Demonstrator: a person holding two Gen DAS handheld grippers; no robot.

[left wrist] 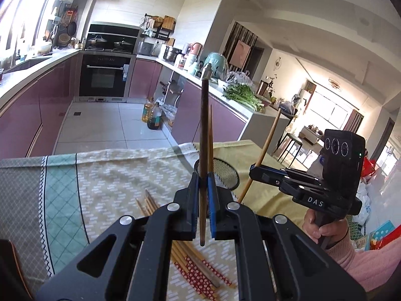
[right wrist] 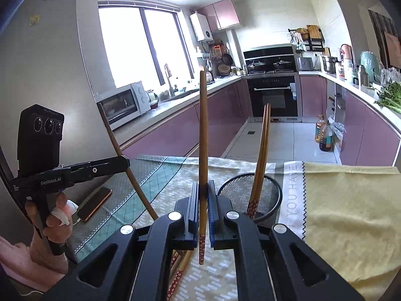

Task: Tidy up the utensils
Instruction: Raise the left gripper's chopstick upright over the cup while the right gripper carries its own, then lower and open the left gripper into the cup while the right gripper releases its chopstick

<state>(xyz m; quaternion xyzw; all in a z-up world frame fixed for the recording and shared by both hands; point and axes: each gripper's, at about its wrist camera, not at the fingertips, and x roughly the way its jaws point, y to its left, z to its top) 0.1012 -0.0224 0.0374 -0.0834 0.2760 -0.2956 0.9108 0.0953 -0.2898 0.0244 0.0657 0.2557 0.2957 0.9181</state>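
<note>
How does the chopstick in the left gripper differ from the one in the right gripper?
The left gripper pinches a dark brown chopstick; the right gripper pinches a lighter bamboo chopstick. The bamboo chopstick has a red patterned lower end; the dark brown chopstick looks plain. Both are clamped roughly upright above the cloth-covered table, near the mesh holder.

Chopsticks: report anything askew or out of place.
A loose pile of red-patterned bamboo chopsticks lies scattered on the patterned tablecloth, outside the black mesh holder, which holds only two. Each gripper, left and right, clamps one chopstick.
</note>
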